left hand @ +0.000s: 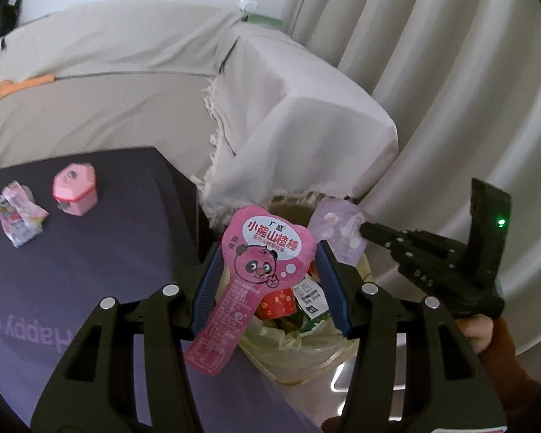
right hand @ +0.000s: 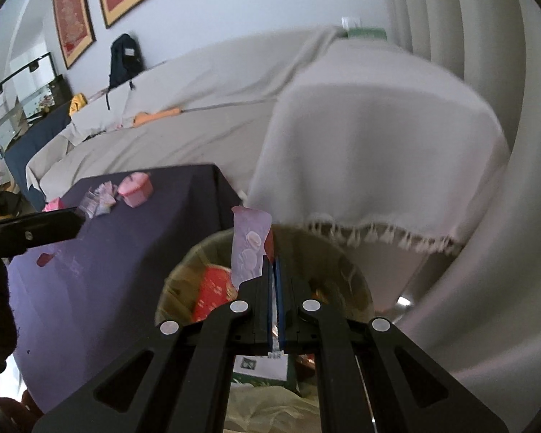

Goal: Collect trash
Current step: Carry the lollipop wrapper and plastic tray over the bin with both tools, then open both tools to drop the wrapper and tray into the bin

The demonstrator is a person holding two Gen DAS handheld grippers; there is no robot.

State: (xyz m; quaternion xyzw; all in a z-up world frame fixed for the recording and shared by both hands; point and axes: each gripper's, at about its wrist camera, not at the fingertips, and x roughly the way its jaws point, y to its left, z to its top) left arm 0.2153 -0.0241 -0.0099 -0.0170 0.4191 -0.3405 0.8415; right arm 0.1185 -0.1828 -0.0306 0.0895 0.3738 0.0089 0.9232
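Note:
My left gripper is shut on a pink panda snack wrapper. The wrapper stands upright between the blue pads, above the lined trash bin. The bin holds several wrappers, among them a red one. My right gripper is shut on a flat lilac wrapper and holds it over the bin's rim. In the left wrist view the right gripper comes in from the right with that lilac wrapper. A crumpled wrapper lies on the purple table.
The purple-clothed table is left of the bin and carries a pink house-shaped box. A sofa arm under a fringed beige throw rises just behind the bin. Curtains hang to the right. A hand shows at the right.

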